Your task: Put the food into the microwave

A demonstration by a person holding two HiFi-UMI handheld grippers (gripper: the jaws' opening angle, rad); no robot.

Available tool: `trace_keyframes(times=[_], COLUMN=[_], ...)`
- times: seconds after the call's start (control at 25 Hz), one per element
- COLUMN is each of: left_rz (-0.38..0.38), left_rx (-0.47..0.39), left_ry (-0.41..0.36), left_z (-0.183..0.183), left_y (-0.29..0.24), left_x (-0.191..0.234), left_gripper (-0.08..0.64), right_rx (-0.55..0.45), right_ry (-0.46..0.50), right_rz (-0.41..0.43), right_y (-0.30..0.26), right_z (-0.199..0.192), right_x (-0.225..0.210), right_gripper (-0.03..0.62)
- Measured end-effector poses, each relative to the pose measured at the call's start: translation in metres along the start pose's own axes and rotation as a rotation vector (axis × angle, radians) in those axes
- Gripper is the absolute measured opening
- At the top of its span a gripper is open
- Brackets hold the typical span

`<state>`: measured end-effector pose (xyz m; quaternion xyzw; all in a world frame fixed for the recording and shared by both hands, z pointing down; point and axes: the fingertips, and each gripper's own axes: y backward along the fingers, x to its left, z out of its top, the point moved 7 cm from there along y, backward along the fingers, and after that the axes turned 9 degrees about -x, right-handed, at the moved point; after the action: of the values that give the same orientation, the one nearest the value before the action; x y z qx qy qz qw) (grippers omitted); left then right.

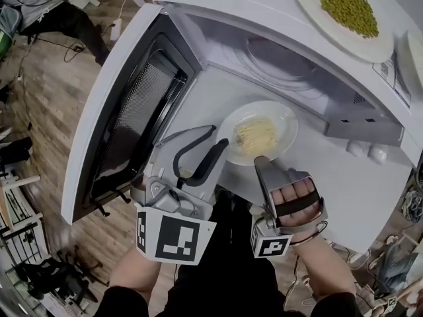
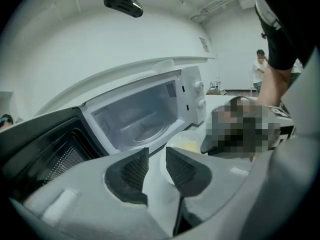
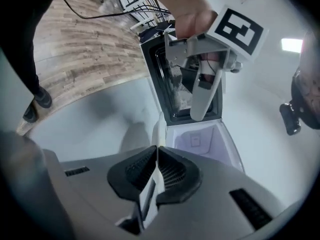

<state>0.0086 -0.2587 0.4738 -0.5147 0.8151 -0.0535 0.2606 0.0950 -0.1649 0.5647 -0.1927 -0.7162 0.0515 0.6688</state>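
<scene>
A white plate of pale noodles [image 1: 257, 134] is just in front of the open microwave [image 1: 264, 18], over the white table. My right gripper [image 1: 262, 160] is shut on the plate's near rim; in the right gripper view that rim [image 3: 156, 134] shows edge-on between the closed pads. My left gripper [image 1: 218, 137] is open and empty, close to the plate's left edge. In the left gripper view its jaws [image 2: 156, 156] point at the empty microwave cavity [image 2: 140, 114], with the plate [image 2: 186, 145] just beyond the right pad.
The microwave door [image 1: 132, 104] is swung wide open to the left. A glass turntable [image 1: 277, 58] lies inside the cavity. A second plate with green peas [image 1: 347, 8] rests on top of the microwave. Wooden floor and cables lie to the left.
</scene>
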Motion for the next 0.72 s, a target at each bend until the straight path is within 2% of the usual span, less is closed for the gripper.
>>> trace_keyframes(times=[0.32,0.72], left_rz=[0.005,0.035], left_rx=[-0.072,-0.067], left_ry=[0.049,0.087], left_z=[0.03,0.026], left_y=[0.037,0.073], left_x=[0.011,0.006], left_gripper=[0.11,0.11], right_rx=[0.085,0.136], right_ry=[-0.006,0.001], right_rz=[-0.103,-0.163], right_y=[-0.021,-0.056], right_z=[-0.029,-0.048], right_x=[-0.056,-0.092], right_gripper=[0.025,0.025])
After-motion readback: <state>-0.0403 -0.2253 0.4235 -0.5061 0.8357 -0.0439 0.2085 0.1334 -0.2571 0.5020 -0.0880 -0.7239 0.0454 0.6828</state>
